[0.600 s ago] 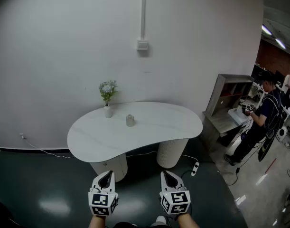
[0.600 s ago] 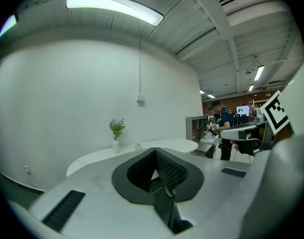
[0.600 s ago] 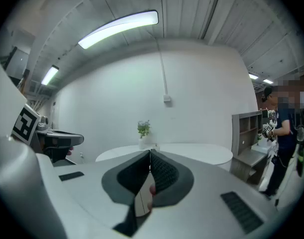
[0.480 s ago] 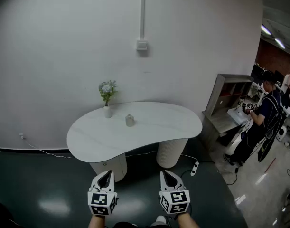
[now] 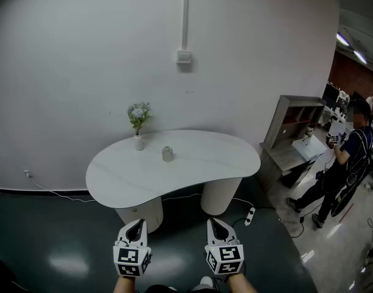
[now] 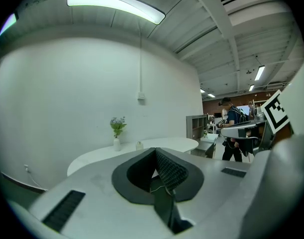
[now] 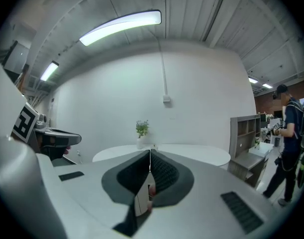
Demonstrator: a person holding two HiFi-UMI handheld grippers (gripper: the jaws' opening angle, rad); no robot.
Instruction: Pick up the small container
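Note:
The small container [image 5: 167, 154], a pale grey jar, stands on the white kidney-shaped table [image 5: 198, 170] by the far wall. It stands a little right of a white vase with a plant [image 5: 138, 127]. Both grippers hang low at the front of the head view, well short of the table. My left gripper [image 5: 136, 226] and right gripper [image 5: 213, 224] have their jaws pressed together with nothing in them. In the left gripper view the container [image 6: 139, 145] shows small beyond the shut left gripper [image 6: 155, 150]. In the right gripper view the shut right gripper [image 7: 150, 152] points at the table [image 7: 201, 153].
Dark floor lies between me and the table. A grey shelf unit [image 5: 294, 133] stands to the table's right, with a person [image 5: 348, 160] beyond it. A power strip [image 5: 250, 216] and cables lie on the floor by the table's pedestals [image 5: 218, 197].
The person at the right has shifted a little further right and turned. Both grippers and the container stay where they were.

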